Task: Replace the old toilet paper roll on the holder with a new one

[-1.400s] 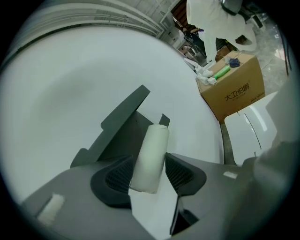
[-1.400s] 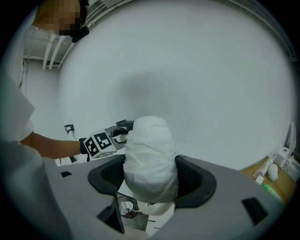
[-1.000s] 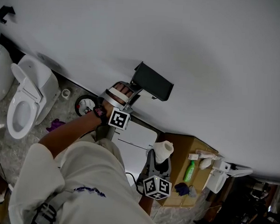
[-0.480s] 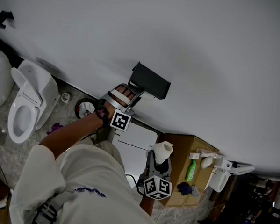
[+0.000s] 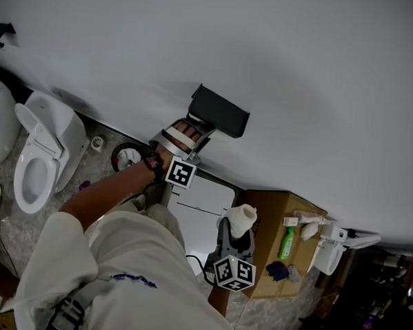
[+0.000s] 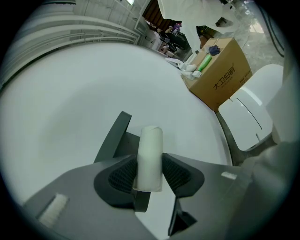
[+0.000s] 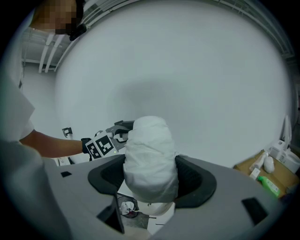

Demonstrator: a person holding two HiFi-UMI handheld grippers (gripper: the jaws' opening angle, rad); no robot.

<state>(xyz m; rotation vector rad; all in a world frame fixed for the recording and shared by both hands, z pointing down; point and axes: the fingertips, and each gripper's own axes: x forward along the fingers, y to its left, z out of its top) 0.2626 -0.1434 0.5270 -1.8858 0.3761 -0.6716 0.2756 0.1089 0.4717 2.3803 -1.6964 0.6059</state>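
The black paper holder (image 5: 219, 112) juts from the white wall. My left gripper (image 5: 192, 131) is right under it, shut on a thin, nearly bare white tube, the old roll (image 6: 151, 145). In the left gripper view the holder's dark grey plate (image 6: 114, 139) stands just behind that tube. Lower down, my right gripper (image 5: 239, 231) is shut on a full white new roll (image 5: 243, 219), which stands upright between the pads (image 7: 151, 159). In the right gripper view the left gripper (image 7: 105, 143) shows beyond the new roll.
A white toilet (image 5: 40, 155) stands at the left, with a small round bin (image 5: 127, 155) on the floor near it. A white lidded unit (image 5: 203, 207) lies below the holder. Right of it a cardboard box (image 5: 274, 257) carries a green bottle (image 5: 286, 242) and other small items.
The left gripper has rolled slightly at the holder with the old tube still in it. The right gripper and new roll have stayed put; the head view has shifted a little.
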